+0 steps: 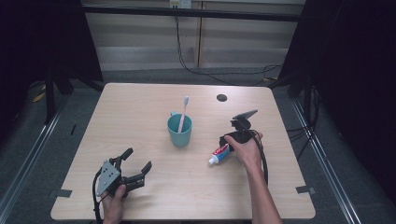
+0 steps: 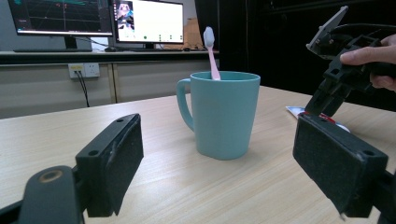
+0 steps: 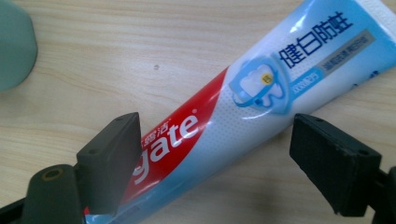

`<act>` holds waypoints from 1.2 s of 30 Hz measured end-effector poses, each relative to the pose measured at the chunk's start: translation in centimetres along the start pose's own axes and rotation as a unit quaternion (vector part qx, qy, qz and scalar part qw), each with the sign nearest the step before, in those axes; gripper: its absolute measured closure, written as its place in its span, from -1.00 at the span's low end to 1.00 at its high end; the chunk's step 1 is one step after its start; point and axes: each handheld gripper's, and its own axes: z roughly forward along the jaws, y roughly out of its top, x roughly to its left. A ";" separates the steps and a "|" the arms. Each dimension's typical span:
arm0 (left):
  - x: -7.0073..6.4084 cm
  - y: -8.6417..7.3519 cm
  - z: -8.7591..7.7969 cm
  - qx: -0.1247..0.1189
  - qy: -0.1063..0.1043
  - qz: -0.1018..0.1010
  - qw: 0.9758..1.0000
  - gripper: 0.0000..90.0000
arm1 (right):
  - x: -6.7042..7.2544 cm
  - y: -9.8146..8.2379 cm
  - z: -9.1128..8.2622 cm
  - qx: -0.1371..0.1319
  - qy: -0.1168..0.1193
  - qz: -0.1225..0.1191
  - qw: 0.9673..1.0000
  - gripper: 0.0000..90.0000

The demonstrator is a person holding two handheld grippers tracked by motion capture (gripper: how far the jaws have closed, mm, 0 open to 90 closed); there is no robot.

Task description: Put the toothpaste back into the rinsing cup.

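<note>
The table [image 1: 154,196] is seen from above as a pale wooden top, with the work gathered at its right half. There the right gripper [image 1: 232,145] is held pointing down over the toothpaste tube [image 1: 220,153], which lies flat on the wood just right of the teal mug [image 1: 180,130].

The coming move is judged to turn on how the tube sits against the jaws. In the right gripper view the tube [image 3: 243,98] is seen directly beneath and between the two jaws, which stand wide apart with nothing pressed by either pad. Its long axis runs slantwise across the gap, from low beside the near jaw up and away past the far one, so a squarer crossing would be wanted before closing. The near pad overlaps the tube's red band in the picture; whether it touches cannot be told.

The left gripper [image 1: 138,167] is held well apart from the tube, its jaws likewise spread and empty, aimed towards the mug [image 2: 219,114].

The tube is white and blue with a red band and printed lettering, its cap end pointing away from the right hand. A pink toothbrush [image 1: 183,114] stands in the mug.
</note>
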 end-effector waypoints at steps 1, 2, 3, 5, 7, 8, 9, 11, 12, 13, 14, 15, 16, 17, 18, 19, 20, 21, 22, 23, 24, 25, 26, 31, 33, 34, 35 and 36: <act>0.0 0.0 0.0 -0.002 0.001 -0.003 1.000 -0.65 | 0.1 0.0 0.0 0.000 -0.002 -0.003 1.000 -0.67; 0.0 0.0 0.0 0.001 0.000 0.001 1.000 -0.65 | 0.1 0.0 0.1 0.000 -0.003 -0.006 1.000 -0.67; 0.0 0.0 0.0 0.000 0.000 0.000 1.000 -0.65 | 0.1 0.1 0.1 0.002 -0.003 -0.004 1.000 -0.69; 0.0 0.0 0.0 0.000 -0.001 0.000 1.000 -0.65 | 0.1 0.1 0.3 0.004 -0.009 -0.004 1.000 -0.74; 0.0 0.0 0.0 -0.001 -0.004 0.000 1.000 -0.65 | 0.4 0.2 0.5 0.001 -0.021 -0.006 1.000 -0.75; 0.0 0.0 0.0 -0.001 -0.004 -0.001 1.000 -0.65 | 0.6 0.2 0.6 0.003 -0.030 -0.012 0.999 -0.75; 0.0 0.0 0.0 -0.001 -0.005 -0.002 1.000 -0.65 | 0.8 0.3 0.7 0.003 -0.035 -0.019 0.999 -0.72; 0.0 0.0 0.0 0.000 -0.007 -0.002 1.000 -0.65 | 0.8 0.4 0.8 0.008 -0.037 -0.019 0.999 -0.70; 0.1 0.0 0.0 0.000 -0.009 0.002 1.000 -0.65 | 0.7 0.4 1.0 0.018 -0.033 -0.017 0.999 -0.67; 0.1 0.0 0.0 -0.001 -0.010 0.000 1.000 -0.65 | 0.7 0.4 1.1 0.023 -0.029 -0.016 0.999 -0.56; 0.1 0.0 0.0 -0.001 -0.010 0.001 1.000 -0.65 | 0.6 0.4 1.3 0.030 -0.020 -0.014 0.999 -0.41; 0.0 0.0 0.0 -0.001 -0.007 -0.004 1.000 -0.65 | 0.6 0.4 1.5 0.035 -0.017 -0.018 0.999 -0.31; 0.0 0.0 0.0 -0.003 -0.009 -0.005 1.000 -0.65 | 0.6 0.4 1.4 0.031 -0.020 -0.025 0.999 -0.23; 0.0 0.0 0.0 -0.003 -0.009 -0.005 1.000 -0.65 | 0.6 0.4 1.4 0.031 -0.021 -0.025 0.999 -0.19; 0.0 0.0 0.0 -0.002 -0.010 -0.005 1.000 -0.65 | 0.6 0.4 1.4 0.033 -0.021 -0.030 0.999 -0.17; 0.0 0.0 0.0 -0.003 -0.011 -0.006 1.000 -0.65 | 0.5 0.4 1.3 0.037 -0.019 -0.031 0.999 -0.15; 0.0 0.0 0.0 -0.003 -0.011 -0.006 1.000 -0.65 | 0.5 0.3 1.2 0.040 -0.020 -0.032 0.998 -0.13; 0.0 0.0 0.0 -0.003 -0.011 -0.006 1.000 -0.65 | 0.5 0.3 1.2 0.045 -0.024 -0.039 0.998 -0.11; 0.0 0.0 0.0 -0.003 -0.010 -0.006 1.000 -0.65 | 0.6 0.3 1.1 0.046 -0.029 -0.044 0.998 -0.10; 0.0 0.0 0.0 -0.003 -0.011 -0.005 1.000 -0.65 | 0.6 0.3 1.1 0.048 -0.031 -0.051 0.997 -0.09; 0.0 0.0 0.0 -0.004 -0.011 -0.006 1.000 -0.65 | 0.6 0.3 1.0 0.049 -0.033 -0.056 0.997 -0.07; 0.0 0.0 0.0 -0.003 -0.010 -0.005 1.000 -0.65 | 0.5 0.2 1.0 0.049 -0.033 -0.059 0.996 -0.05; 0.0 0.0 0.0 -0.003 -0.010 -0.005 1.000 -0.65 | 0.4 0.2 1.0 0.050 -0.030 -0.062 0.996 -0.04; 0.0 0.0 0.0 -0.003 -0.012 -0.005 1.000 -0.65 | 0.4 -0.1 0.9 0.055 -0.041 -0.084 0.994 -0.02; 0.0 0.0 0.0 -0.003 -0.012 -0.005 1.000 -0.65 | 0.5 -0.1 1.1 0.054 -0.041 -0.095 0.993 -0.05; 0.0 0.0 0.0 -0.003 -0.011 -0.005 1.000 -0.65 | 0.5 0.0 1.2 0.054 -0.042 -0.099 0.993 -0.04; 0.0 0.0 0.0 -0.003 -0.011 -0.005 1.000 -0.65 | 0.6 0.0 1.2 0.056 -0.043 -0.102 0.992 -0.04; 0.0 0.0 0.0 -0.003 -0.011 -0.004 1.000 -0.65 | 0.6 0.1 1.2 0.058 -0.045 -0.103 0.992 -0.03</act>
